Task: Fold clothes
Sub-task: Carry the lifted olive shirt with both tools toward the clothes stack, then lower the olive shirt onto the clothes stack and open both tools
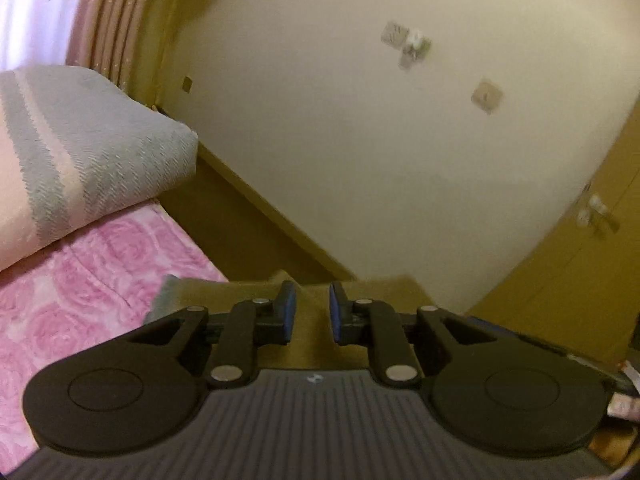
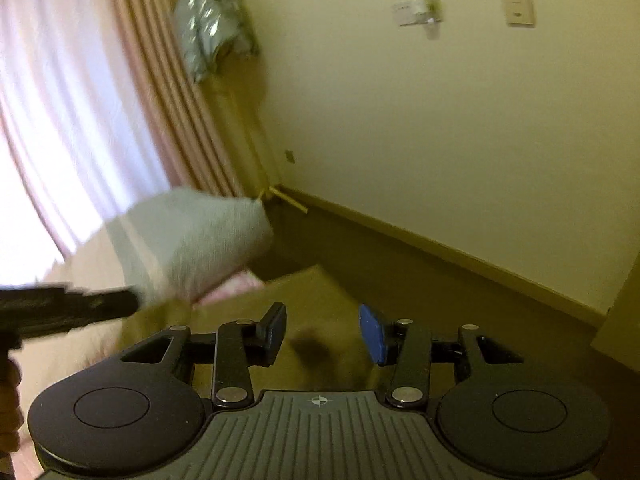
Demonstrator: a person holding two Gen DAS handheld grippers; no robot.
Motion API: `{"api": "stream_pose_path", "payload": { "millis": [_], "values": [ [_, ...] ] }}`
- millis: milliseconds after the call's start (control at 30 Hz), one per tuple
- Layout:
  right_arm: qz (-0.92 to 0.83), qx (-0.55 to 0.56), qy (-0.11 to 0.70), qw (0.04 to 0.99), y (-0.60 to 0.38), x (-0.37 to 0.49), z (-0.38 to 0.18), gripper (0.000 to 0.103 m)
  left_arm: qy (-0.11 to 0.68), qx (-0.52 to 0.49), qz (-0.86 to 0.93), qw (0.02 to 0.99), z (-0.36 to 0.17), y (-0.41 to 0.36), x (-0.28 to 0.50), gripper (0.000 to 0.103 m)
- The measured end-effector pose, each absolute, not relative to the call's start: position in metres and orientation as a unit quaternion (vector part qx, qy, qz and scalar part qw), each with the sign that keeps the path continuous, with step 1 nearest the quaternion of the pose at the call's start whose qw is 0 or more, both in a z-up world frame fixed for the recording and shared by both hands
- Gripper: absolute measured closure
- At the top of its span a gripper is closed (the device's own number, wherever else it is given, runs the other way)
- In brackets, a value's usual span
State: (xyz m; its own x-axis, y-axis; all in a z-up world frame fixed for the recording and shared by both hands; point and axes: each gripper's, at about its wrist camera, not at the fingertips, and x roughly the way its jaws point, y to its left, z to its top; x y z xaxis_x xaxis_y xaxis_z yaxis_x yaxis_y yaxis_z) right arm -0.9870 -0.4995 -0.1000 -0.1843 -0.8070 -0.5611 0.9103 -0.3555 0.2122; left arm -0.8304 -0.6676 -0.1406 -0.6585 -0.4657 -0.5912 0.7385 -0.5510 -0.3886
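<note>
Cream wall (image 1: pixel 360 128) and a dark floor are filling most of both views, and motion blur is smearing much of what I am seeing. Between my grippers an olive-tan garment (image 2: pixel 320 292) is lying over the near corner of the bed; its full shape is cut off by my own tooling, so I cannot tell which piece of clothing it is. My left gripper (image 1: pixel 312 312) is showing a narrow gap between its blue pads, with the cloth passing under that gap; whether the pads are pinching it I cannot tell. My right gripper (image 2: pixel 322 332) is standing spread above the cloth, nothing between its pads. Beside the garment a pink rose-patterned bedspread (image 1: pixel 80 272) is showing, and a folded grey and pink blanket (image 1: pixel 80 140) is resting on it. Further out a pink curtain (image 2: pixel 80 100) is glowing with daylight, a blurred grey-green bundle (image 2: pixel 212 20) hanging next to it. Wall sockets (image 2: pixel 518 10) are appearing smeared. No container is coming into view.
</note>
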Motion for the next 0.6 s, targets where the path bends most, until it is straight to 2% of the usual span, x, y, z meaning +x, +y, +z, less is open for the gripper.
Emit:
{"api": "stream_pose_path", "payload": {
  "millis": [167, 233, 367, 600],
  "values": [
    [-0.774, 0.29, 0.116, 0.551, -0.512, -0.973, -0.135, 0.058, 0.294, 0.229, -0.849, 0.373, -0.18, -0.674, -0.84, 0.094],
    [-0.777, 0.289, 0.123, 0.546, -0.517, -0.972, -0.149, 0.058, 0.287, 0.229, -0.851, 0.375, -0.19, -0.674, -0.838, 0.1],
    [-0.777, 0.3, 0.128, 0.538, -0.518, -0.982, -0.171, 0.058, 0.302, 0.217, -0.849, 0.375, -0.196, -0.674, -0.824, 0.1],
    [-0.78, 0.313, 0.052, 0.539, -0.499, -1.009, -0.123, 0.057, 0.311, 0.169, -0.825, 0.44, -0.163, -0.672, -0.777, 0.101]
  ]
}}
